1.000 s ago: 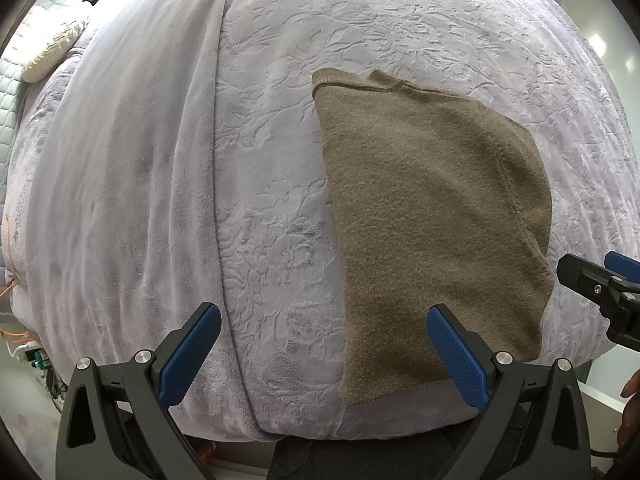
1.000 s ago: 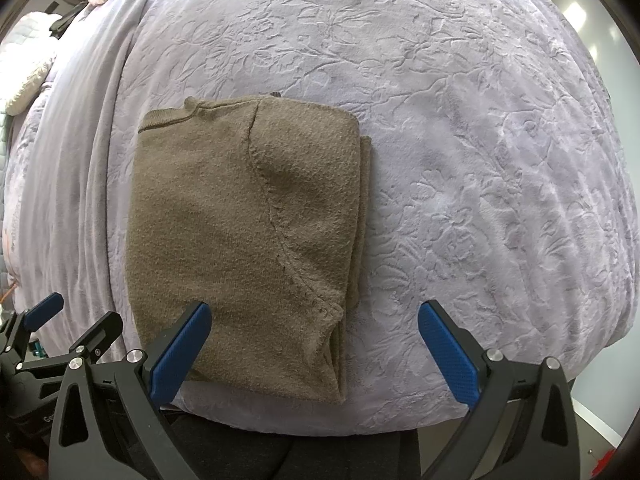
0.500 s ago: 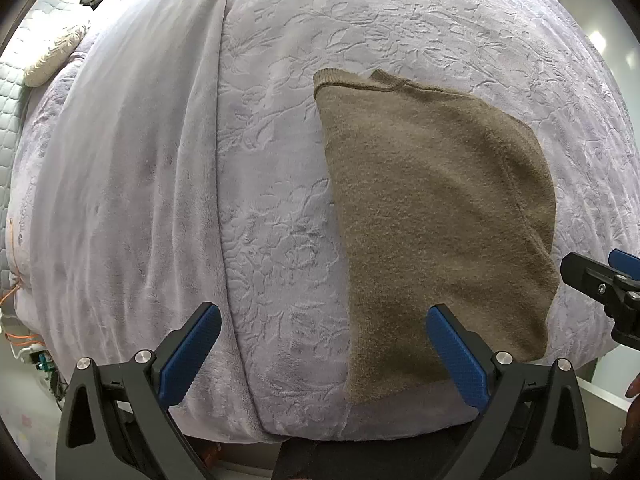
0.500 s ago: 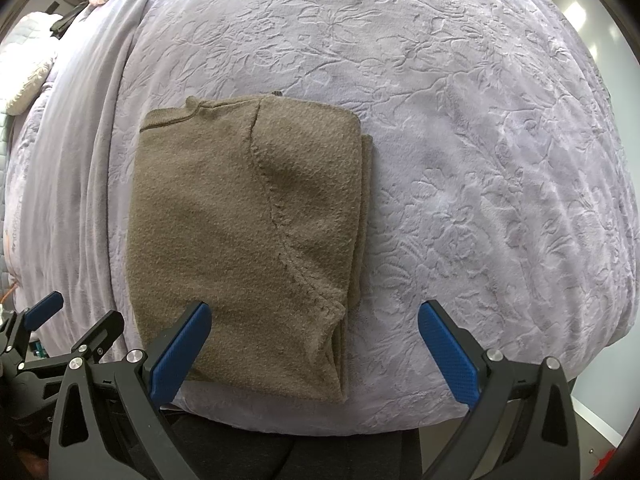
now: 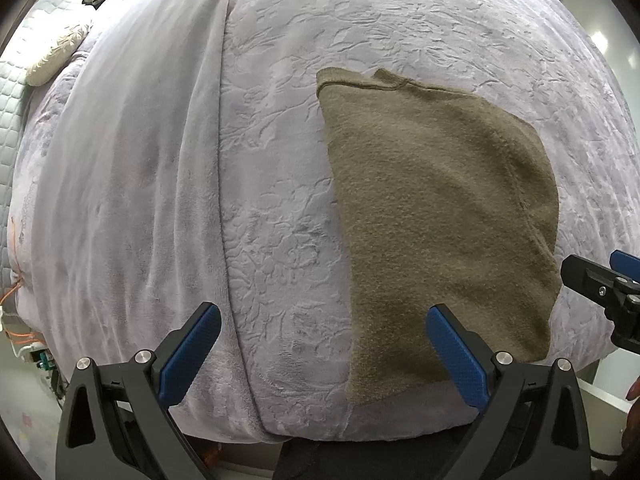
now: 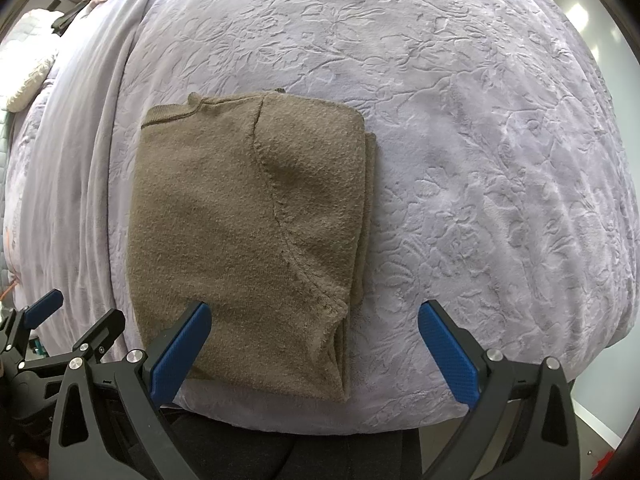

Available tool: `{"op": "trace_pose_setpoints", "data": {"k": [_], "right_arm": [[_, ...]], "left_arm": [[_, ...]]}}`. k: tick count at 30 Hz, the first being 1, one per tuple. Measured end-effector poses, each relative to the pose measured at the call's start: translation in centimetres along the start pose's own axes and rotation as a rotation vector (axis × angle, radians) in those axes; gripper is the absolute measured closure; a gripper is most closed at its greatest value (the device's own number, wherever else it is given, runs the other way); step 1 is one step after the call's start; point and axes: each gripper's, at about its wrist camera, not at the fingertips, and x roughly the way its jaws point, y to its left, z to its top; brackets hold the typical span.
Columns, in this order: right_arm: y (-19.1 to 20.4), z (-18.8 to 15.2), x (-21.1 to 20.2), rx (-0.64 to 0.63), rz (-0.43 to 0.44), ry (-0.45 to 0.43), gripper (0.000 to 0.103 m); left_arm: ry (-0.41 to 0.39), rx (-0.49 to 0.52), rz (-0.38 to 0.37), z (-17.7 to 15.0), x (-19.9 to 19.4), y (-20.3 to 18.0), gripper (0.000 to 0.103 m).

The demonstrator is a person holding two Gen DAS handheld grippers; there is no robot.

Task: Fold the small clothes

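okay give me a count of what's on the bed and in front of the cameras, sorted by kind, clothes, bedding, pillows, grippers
Folded clothes: 1, the brown sweater
Bed covers: 1, the lilac embossed blanket
Pillows: 1, the cream pillow at the far left
Grippers: 2, the left gripper and the right gripper, both open and holding nothing
Total: 5

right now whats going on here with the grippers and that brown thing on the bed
A person holds a two-finger gripper in each hand over a bed with a lilac embossed blanket. A small brown knit sweater lies on it, folded into a neat rectangle near the front edge. The left gripper and the right gripper are both open and empty, just short of the sweater's near edge. Nothing grips the fabric at this moment.
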Motion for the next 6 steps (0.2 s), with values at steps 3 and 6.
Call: {"op": "trace_pose_setpoints", "data": {"k": [3,6], "right_arm": [[0.10,-0.05,0.03,-0.002,-0.001,0.001,0.000],[0.16,-0.03,0.06,-0.003,0.000,0.001,0.000]], "left_arm": [[-0.011,-0.011,0.001,0.00,-0.05,0.18,0.000],[-0.007,-0.014,-0.003,0.04,0.01,0.30,0.000]]}}
